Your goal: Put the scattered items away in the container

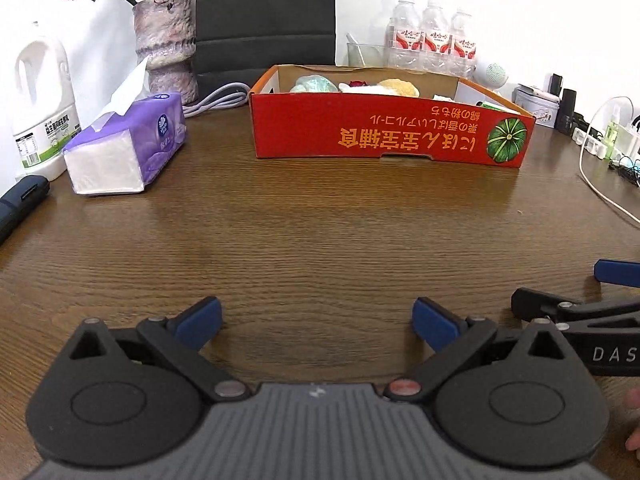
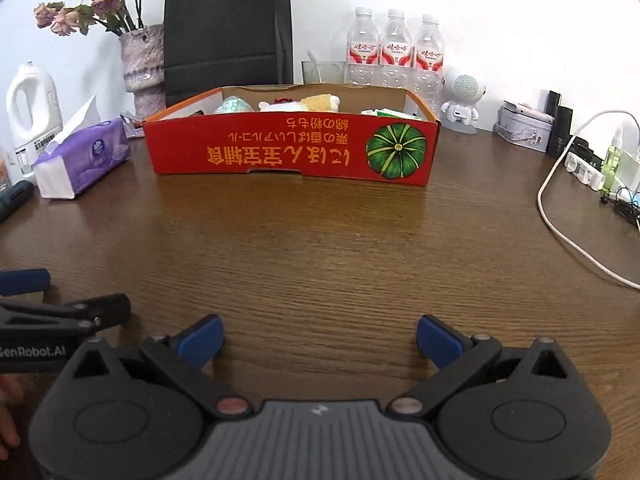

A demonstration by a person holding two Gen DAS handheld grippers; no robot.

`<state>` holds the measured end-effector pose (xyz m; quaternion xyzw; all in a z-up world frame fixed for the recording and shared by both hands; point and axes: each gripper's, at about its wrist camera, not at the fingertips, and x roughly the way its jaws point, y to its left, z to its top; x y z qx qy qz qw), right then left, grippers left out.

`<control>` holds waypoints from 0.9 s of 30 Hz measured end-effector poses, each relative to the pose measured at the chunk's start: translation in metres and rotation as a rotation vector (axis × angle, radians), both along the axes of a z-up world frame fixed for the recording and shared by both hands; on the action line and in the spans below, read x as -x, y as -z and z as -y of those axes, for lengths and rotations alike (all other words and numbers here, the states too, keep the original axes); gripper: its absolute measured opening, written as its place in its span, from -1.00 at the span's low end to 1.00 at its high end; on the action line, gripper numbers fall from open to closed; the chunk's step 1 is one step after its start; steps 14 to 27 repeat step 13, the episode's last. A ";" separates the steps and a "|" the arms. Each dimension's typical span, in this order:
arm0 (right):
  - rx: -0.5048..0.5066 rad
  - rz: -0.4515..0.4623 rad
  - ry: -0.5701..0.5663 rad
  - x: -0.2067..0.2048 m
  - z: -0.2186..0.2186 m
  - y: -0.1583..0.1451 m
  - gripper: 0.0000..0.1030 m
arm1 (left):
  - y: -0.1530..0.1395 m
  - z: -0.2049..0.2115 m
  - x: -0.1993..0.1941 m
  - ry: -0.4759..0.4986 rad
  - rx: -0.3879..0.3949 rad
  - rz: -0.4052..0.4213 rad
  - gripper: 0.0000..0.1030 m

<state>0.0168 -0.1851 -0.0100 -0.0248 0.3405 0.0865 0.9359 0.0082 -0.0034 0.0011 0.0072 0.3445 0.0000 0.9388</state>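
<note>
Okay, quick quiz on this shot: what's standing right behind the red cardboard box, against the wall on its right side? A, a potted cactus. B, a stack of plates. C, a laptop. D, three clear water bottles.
D: three clear water bottles with red labels stand in a row against the wall behind the right part of the red cardboard box.

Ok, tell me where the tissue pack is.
The purple tissue pack sits at the table's far left in both views, between the white jug and the red box.
</note>
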 end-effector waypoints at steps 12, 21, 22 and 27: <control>-0.001 -0.001 0.000 0.000 0.001 -0.001 1.00 | 0.000 0.002 -0.001 0.005 0.001 0.000 1.00; -0.002 -0.001 0.000 0.000 0.001 -0.001 1.00 | 0.000 0.002 -0.001 0.005 0.002 0.000 1.00; -0.002 -0.001 0.000 0.000 0.001 -0.001 1.00 | 0.000 0.002 -0.001 0.005 0.002 0.000 1.00; -0.002 -0.001 0.000 0.000 0.001 -0.001 1.00 | 0.000 0.002 -0.001 0.005 0.002 0.000 1.00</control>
